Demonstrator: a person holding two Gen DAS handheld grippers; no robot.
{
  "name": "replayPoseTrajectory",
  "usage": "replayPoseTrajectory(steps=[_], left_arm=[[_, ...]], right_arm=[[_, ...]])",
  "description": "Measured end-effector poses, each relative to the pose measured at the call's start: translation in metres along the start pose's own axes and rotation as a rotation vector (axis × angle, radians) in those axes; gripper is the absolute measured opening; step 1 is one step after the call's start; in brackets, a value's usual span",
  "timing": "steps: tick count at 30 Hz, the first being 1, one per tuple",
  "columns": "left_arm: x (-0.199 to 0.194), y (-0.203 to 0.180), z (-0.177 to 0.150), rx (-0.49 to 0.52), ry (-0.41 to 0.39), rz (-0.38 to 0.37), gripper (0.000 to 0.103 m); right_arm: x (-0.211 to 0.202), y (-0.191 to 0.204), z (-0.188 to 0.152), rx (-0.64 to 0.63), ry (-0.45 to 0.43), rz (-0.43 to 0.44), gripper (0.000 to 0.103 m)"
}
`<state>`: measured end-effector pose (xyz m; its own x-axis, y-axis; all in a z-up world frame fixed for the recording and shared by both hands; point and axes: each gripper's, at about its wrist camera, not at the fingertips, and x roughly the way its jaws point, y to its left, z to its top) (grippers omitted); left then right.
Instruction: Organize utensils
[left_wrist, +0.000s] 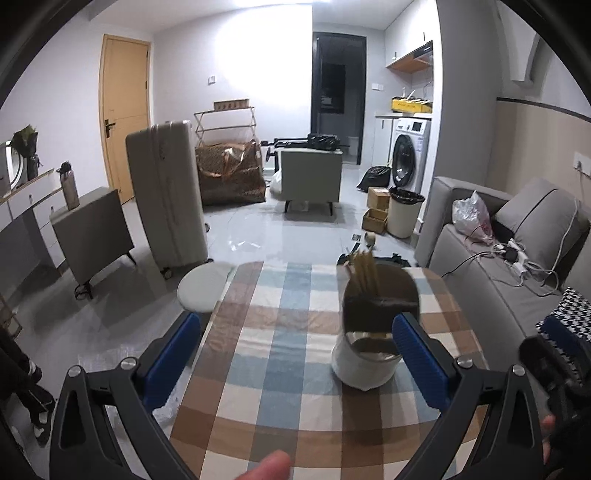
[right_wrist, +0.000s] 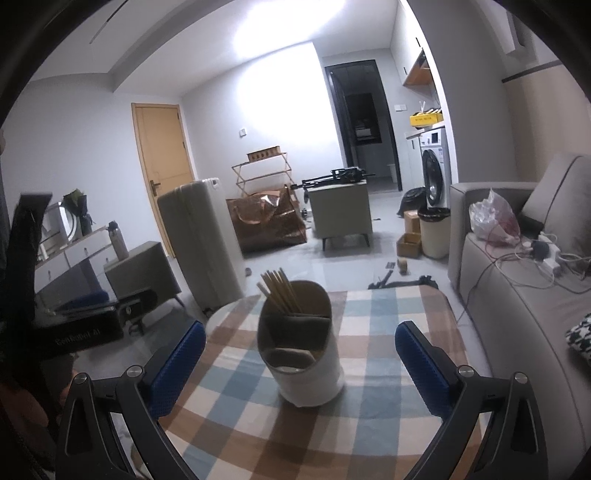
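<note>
Right wrist view looks down across a round table (right_wrist: 388, 373) covered in a brown, blue and cream checked cloth, and in the middle of it stands a white utensil holder (right_wrist: 301, 350) with inner dividers. A bundle of wooden chopsticks (right_wrist: 279, 293) stands upright in its far compartment, leaning a little to the left, while the near compartments look empty apart from some pale, indistinct shape low inside that is too blurred to name. The right gripper (right_wrist: 300, 354) is spread wide with nothing between its blue pads; the holder sits ahead of it, roughly centred between the two fingers but not touched by either. From the left wrist view the left gripper (left_wrist: 295, 358) is likewise wide open and empty, with the holder off to its right, just beside the right finger, and the other tool showing at the right edge of the frame. No loose spoons, forks or other utensils lie on the cloth in either view. Judging from that, the sorting seems far along or perhaps finished: the chopsticks are already in the holder, and nothing visible is left on the table to put away, though things outside these views could remain.
</note>
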<state>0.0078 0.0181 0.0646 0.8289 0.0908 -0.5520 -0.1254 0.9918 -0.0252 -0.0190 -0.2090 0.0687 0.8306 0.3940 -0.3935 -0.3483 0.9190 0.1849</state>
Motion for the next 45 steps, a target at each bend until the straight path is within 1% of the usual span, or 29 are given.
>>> replayPoseTrajectory(steps=[3, 5, 12, 17, 21, 26, 32, 45], left_arm=[[0.006, 0.0, -0.001, -0.01, 0.022, -0.005, 0.101], [0.006, 0.0, 0.0, -0.011, 0.019, 0.001, 0.101], [0.012, -0.004, -0.005, -0.019, 0.038, -0.016, 0.101], [0.011, -0.003, -0.006, -0.02, 0.032, -0.015, 0.101], [0.012, 0.0, -0.005, -0.036, 0.043, -0.021, 0.101], [0.013, 0.0, -0.006, -0.029, 0.043, -0.02, 0.101], [0.017, 0.0, -0.007, -0.034, 0.062, -0.027, 0.101], [0.019, -0.001, -0.006, -0.024, 0.059, -0.026, 0.101]], right_arm=[[0.005, -0.003, -0.007, 0.01, 0.027, 0.007, 0.103], [0.008, -0.003, -0.01, 0.003, 0.031, 0.008, 0.103], [0.015, -0.004, -0.016, 0.007, 0.048, 0.004, 0.103], [0.015, -0.006, -0.016, 0.011, 0.047, -0.001, 0.103], [0.016, -0.006, -0.017, 0.017, 0.053, -0.005, 0.103], [0.015, -0.007, -0.017, 0.02, 0.049, -0.013, 0.103], [0.016, -0.01, -0.017, 0.037, 0.051, -0.02, 0.103], [0.015, -0.011, -0.016, 0.042, 0.049, -0.022, 0.103]])
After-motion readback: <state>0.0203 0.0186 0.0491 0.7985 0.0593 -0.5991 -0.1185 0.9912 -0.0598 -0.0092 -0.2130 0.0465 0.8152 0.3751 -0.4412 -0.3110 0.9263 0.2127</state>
